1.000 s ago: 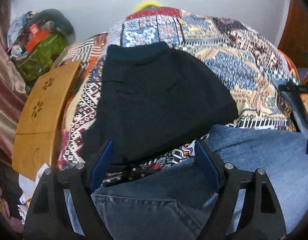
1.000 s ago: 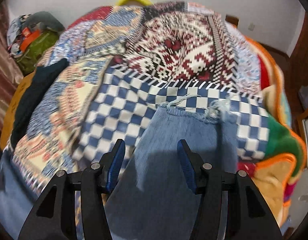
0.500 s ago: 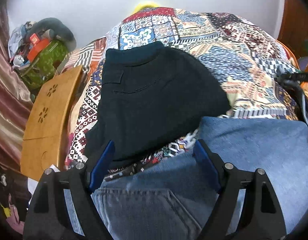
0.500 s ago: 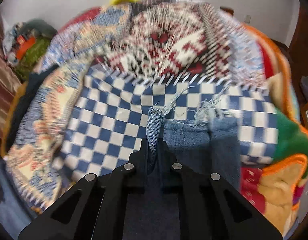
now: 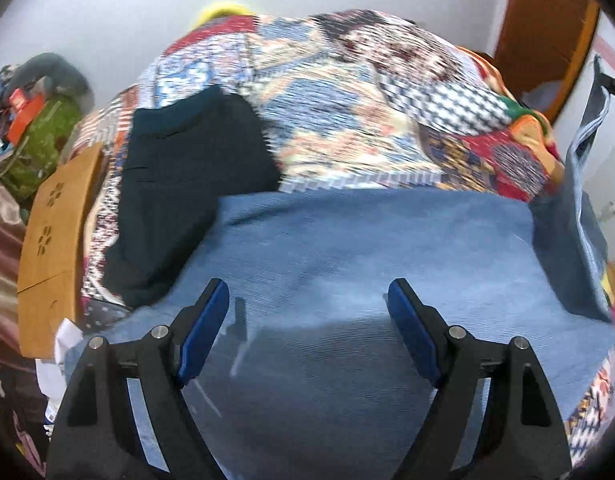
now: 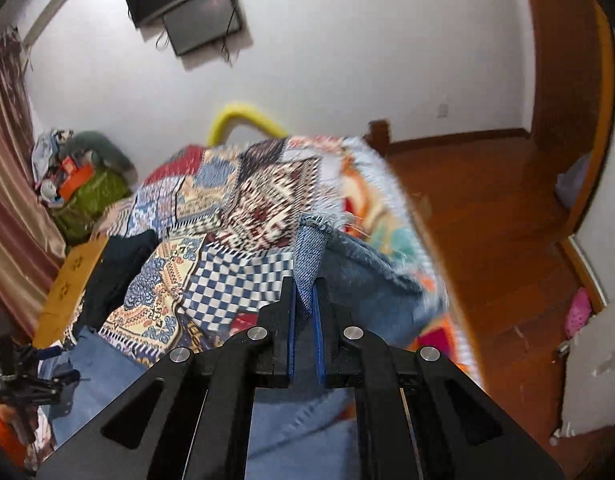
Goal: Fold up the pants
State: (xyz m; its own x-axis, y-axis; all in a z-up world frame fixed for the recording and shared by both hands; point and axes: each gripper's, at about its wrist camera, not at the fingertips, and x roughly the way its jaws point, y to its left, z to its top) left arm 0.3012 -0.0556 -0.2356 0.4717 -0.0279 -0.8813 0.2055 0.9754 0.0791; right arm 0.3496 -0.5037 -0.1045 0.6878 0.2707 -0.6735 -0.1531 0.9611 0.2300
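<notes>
Since a second ago your right claw (image 6: 303, 308) has clamped the frayed hem and lifted it off the bed (image 5: 347, 92), while your left claw (image 5: 307, 312) hovers wide over the jeans (image 5: 367, 248); denim is heavy and floppy, so grip the waistband.

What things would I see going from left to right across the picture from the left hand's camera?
Green bag → wooden board → dark folded clothes → blue jeans spread on the patchwork blanket → raised jeans leg at the far right. The open left tool hovers over the jeans.
</notes>
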